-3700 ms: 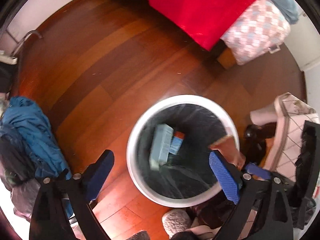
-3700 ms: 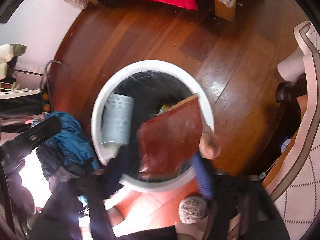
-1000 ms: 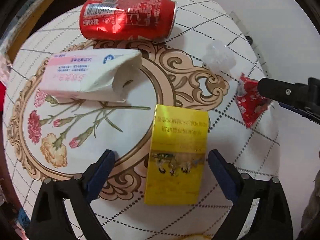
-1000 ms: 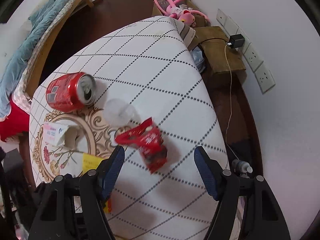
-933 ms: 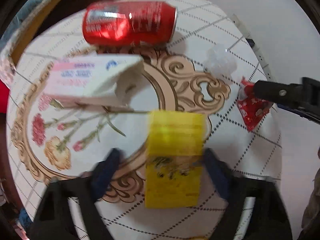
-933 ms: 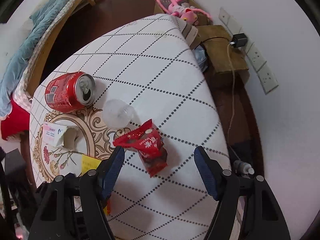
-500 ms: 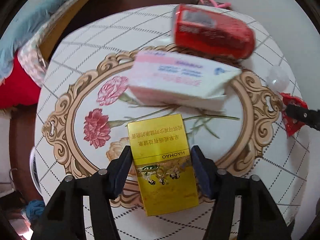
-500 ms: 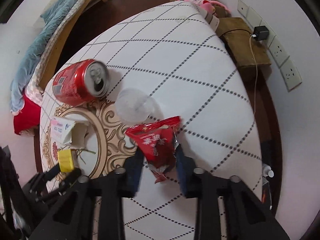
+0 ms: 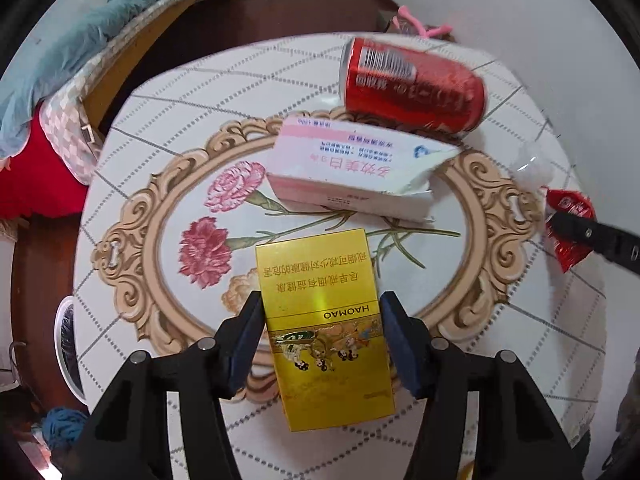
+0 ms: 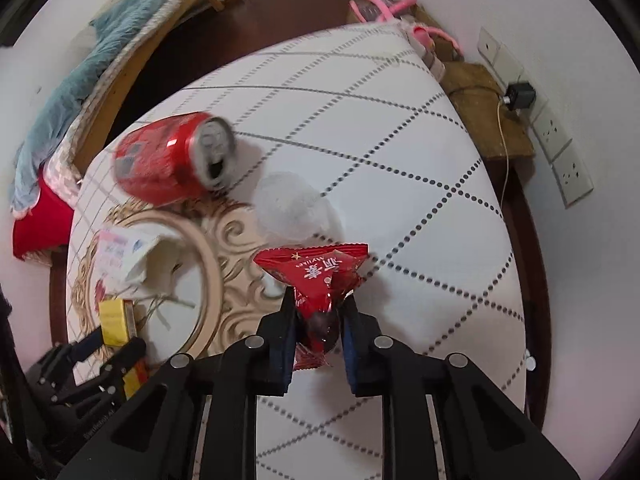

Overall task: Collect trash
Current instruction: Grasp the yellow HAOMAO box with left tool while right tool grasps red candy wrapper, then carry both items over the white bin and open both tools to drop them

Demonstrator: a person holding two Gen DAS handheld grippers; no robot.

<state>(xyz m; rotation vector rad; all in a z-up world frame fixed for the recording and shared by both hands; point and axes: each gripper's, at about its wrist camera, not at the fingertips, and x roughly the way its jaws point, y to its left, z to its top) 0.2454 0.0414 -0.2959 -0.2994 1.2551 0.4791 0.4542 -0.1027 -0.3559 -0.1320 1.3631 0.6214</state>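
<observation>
My left gripper (image 9: 322, 330) is shut on a yellow cigarette box (image 9: 324, 320), held over the round patterned table (image 9: 132, 184). My right gripper (image 10: 318, 322) is shut on a red snack wrapper (image 10: 316, 276), which also shows at the right edge of the left wrist view (image 9: 568, 216). A red soda can (image 9: 412, 88) lies on its side at the far side of the table. A pink and white torn carton (image 9: 352, 172) lies in front of it. A clear plastic lid (image 10: 290, 206) lies between the can and the wrapper.
The white rim of the trash bin (image 9: 66, 348) shows on the floor left of the table. A bed with a blue blanket (image 9: 80, 40) stands at the far left. Wall sockets (image 10: 560, 152) and a wooden stand (image 10: 480, 92) are at the right.
Both grippers have closed: the left on the yellow box, the right on the red wrapper. Both wrist views have swung since a second ago.
</observation>
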